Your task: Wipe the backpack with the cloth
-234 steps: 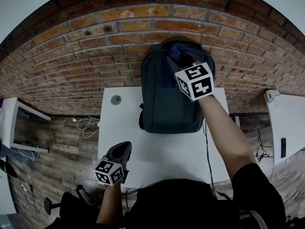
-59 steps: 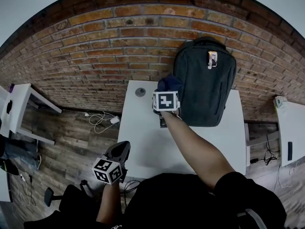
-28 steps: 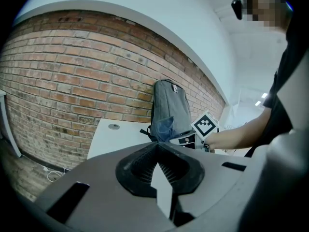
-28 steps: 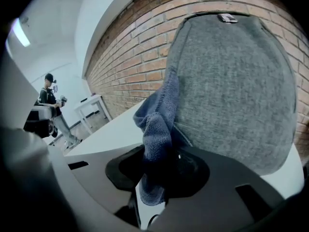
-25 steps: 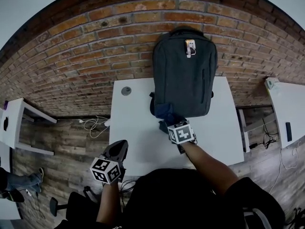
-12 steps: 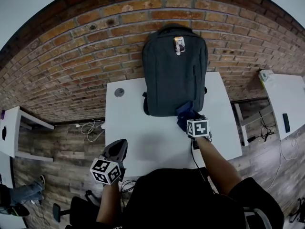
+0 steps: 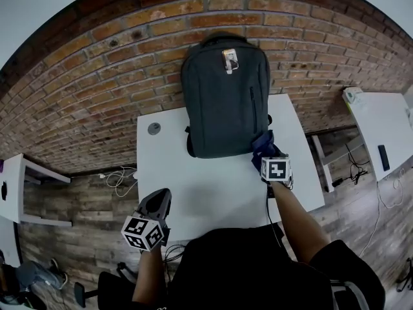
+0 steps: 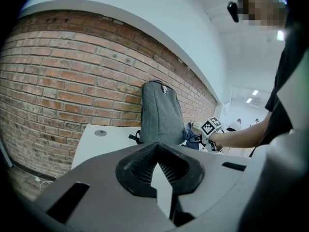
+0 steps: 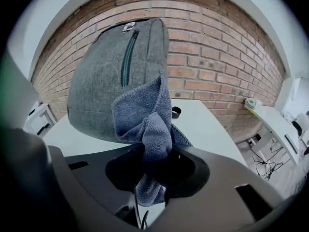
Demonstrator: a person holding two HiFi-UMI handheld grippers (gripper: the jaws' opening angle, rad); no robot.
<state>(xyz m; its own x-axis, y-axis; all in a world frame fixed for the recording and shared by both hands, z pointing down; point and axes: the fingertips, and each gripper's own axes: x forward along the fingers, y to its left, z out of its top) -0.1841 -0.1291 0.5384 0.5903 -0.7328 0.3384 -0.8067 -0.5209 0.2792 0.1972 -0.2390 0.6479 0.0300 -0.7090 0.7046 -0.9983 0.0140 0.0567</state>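
Soft, even indoor light, moderately bright, no hard shadows. The white table [image 7: 193, 186] is the brightest patch in the head view, slightly glary. Ceiling strip lights [image 8: 254, 92] glow at the far right of the left gripper view, and the background there is washed out. Heavy fisheye in all three views: the red brick wall [image 7: 97, 63] bows and the corners go black. The left hand-held gripper [image 8: 161, 178] and right hand-held gripper [image 9: 154, 168] sit close to the lens, dim and soft. The blue terry cloth [image 9: 145, 115] and grey fabric backpack [image 9: 101, 81] are sharp.
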